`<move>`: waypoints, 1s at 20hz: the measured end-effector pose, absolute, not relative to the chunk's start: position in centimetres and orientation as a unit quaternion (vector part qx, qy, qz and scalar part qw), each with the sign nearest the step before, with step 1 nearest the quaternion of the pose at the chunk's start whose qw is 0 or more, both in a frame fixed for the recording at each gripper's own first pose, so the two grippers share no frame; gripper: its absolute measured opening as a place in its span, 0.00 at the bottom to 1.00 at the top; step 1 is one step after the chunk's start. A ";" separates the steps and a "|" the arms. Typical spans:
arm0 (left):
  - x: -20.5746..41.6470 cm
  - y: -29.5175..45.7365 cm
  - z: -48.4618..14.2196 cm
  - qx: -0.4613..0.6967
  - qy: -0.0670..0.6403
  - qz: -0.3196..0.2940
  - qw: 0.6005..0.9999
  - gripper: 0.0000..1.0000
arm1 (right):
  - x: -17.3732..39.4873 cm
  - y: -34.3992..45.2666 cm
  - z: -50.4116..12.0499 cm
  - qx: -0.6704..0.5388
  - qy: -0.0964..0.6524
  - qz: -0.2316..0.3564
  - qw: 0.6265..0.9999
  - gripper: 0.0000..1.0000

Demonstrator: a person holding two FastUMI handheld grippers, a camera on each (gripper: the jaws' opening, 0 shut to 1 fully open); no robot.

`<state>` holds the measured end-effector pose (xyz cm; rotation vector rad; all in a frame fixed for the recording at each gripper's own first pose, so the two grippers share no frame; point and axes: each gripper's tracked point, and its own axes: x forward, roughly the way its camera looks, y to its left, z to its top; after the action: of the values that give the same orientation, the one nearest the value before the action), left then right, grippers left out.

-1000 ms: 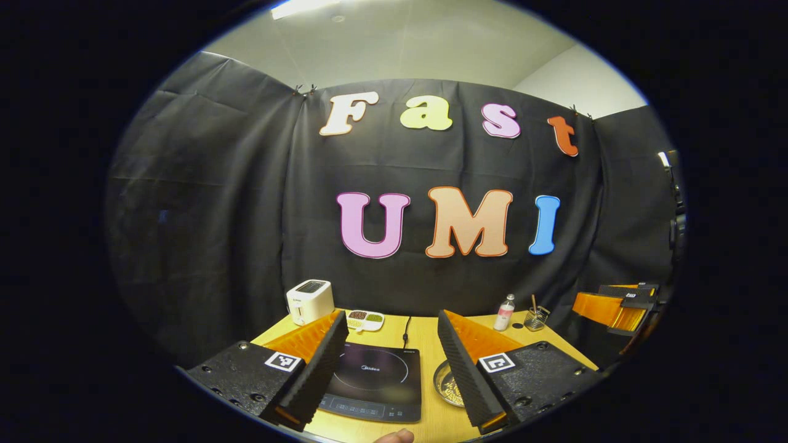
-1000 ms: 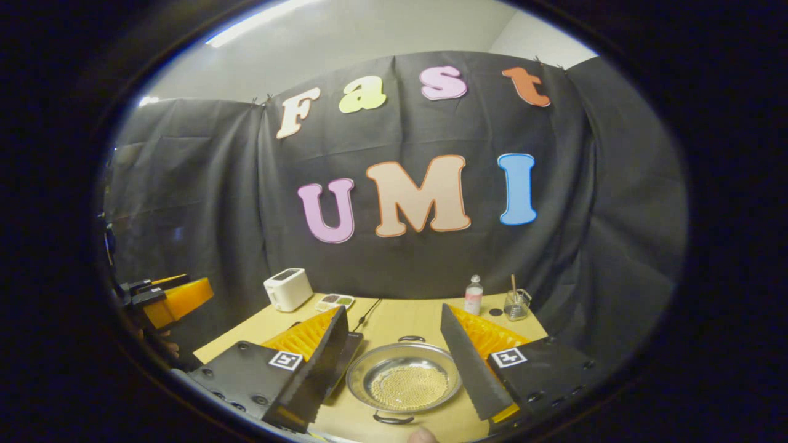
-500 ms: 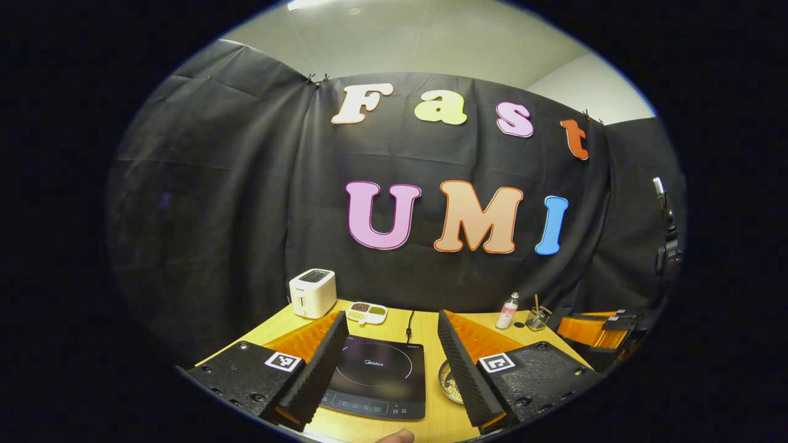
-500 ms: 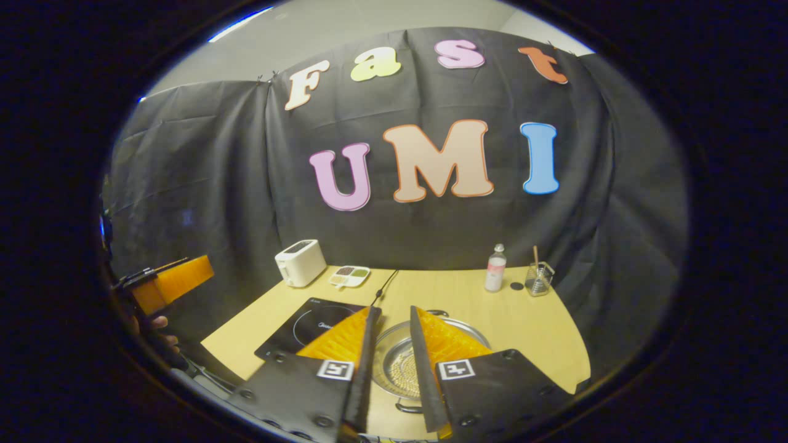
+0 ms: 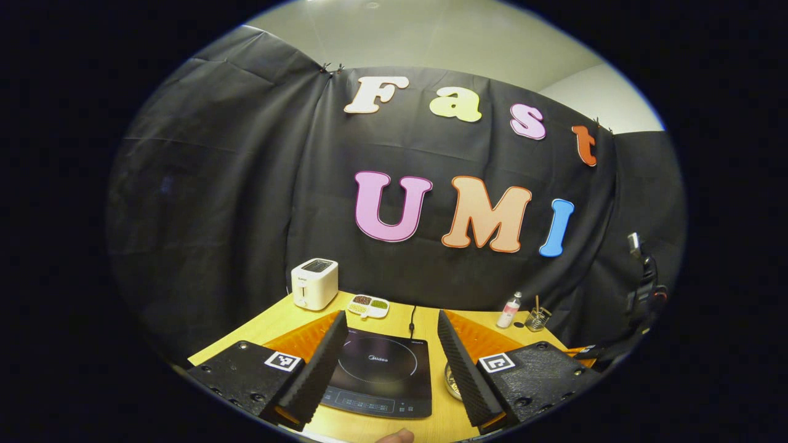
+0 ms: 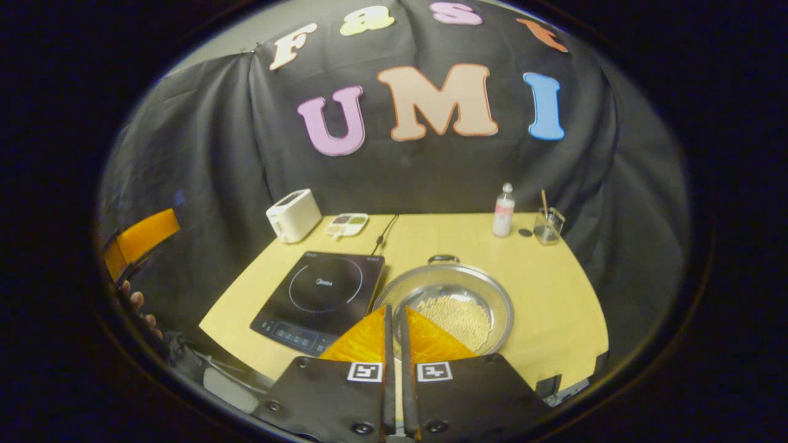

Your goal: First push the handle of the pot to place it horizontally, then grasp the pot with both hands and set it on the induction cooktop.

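Observation:
A steel pot [image 6: 458,295] with pale beads inside sits on the wooden table, right beside the black induction cooktop [image 6: 320,292]. One pot handle [image 6: 444,259] points to the far side; the near one is hidden under my fingers. My right gripper [image 6: 394,309] hangs above the pot's near rim, shut with nothing seen between its fingers. In the left gripper view, the left gripper [image 5: 391,317] stands open above the cooktop [image 5: 378,372], and a sliver of the pot [image 5: 451,384] shows by its right finger. The left gripper's body [image 6: 141,237] and a hand [image 6: 132,301] show far left.
A white toaster [image 6: 293,215], a divided dish [image 6: 346,224] and the cooktop's cable [image 6: 385,231] sit at the back left. A small bottle [image 6: 503,210] and a glass with a stick [image 6: 546,224] stand at the back right. The table's front edge [image 6: 258,351] is close.
The right gripper went from wide open to shut, rose and tilted down over the pot's near rim. The left gripper stayed open and its view drifted slightly.

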<state>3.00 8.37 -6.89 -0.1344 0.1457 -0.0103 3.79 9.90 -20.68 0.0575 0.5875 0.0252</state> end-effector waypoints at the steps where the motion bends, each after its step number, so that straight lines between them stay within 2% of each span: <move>1: 3.0 8.7 -7.1 -0.070 0.076 -0.005 0.995 0.89 | 3.8 9.9 -21.7 0.036 0.300 0.009 0.953 0.04; 3: 2.5 9.3 -7.5 -0.078 0.080 -0.006 0.994 0.89 | 3.1 9.9 -23.9 0.051 0.334 0.004 0.941 0.00; 5: 2.1 9.8 -8.1 -0.083 0.084 -0.008 0.993 0.89 | 2.6 9.4 -25.8 0.065 0.359 -0.009 0.931 0.04; 6: 1.9 10.1 -8.4 -0.087 0.087 -0.008 0.992 0.89 | 2.6 9.4 -26.7 0.074 0.374 -0.012 0.924 0.00; 7: 1.6 10.4 -8.8 -0.092 0.091 -0.006 0.992 0.89 | 2.3 9.7 -27.6 0.082 0.388 -0.009 0.918 0.04; 9: 1.2 11.3 -9.4 -0.103 0.095 0.003 0.990 0.90 | 1.4 10.4 -28.9 0.079 0.415 0.000 0.907 0.04; 14: 1.0 13.1 -11.1 -0.117 0.113 0.036 0.986 0.89 | 0.5 10.9 -32.5 0.066 0.467 0.013 0.882 0.04; 15: 1.0 13.1 -11.0 -0.121 0.111 0.037 0.986 0.90 | 0.7 10.9 -32.8 0.063 0.472 0.016 0.879 0.00; 16: 1.0 12.9 -11.3 -0.123 0.113 0.036 0.985 0.90 | 0.5 10.7 -33.5 0.054 0.482 0.019 0.874 0.04; 17: 1.0 13.0 -11.6 -0.120 0.121 0.039 0.985 0.90 | 0.5 10.7 -34.0 0.048 0.490 0.023 0.870 0.00; 20: 1.0 13.3 -11.3 -0.117 0.116 0.052 0.985 0.90 | 0.4 11.2 -35.0 0.043 0.503 0.041 0.862 0.00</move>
<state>0.97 13.28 -11.27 -0.2352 0.2330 0.1042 0.38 11.16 -35.02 0.0899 1.0551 0.0864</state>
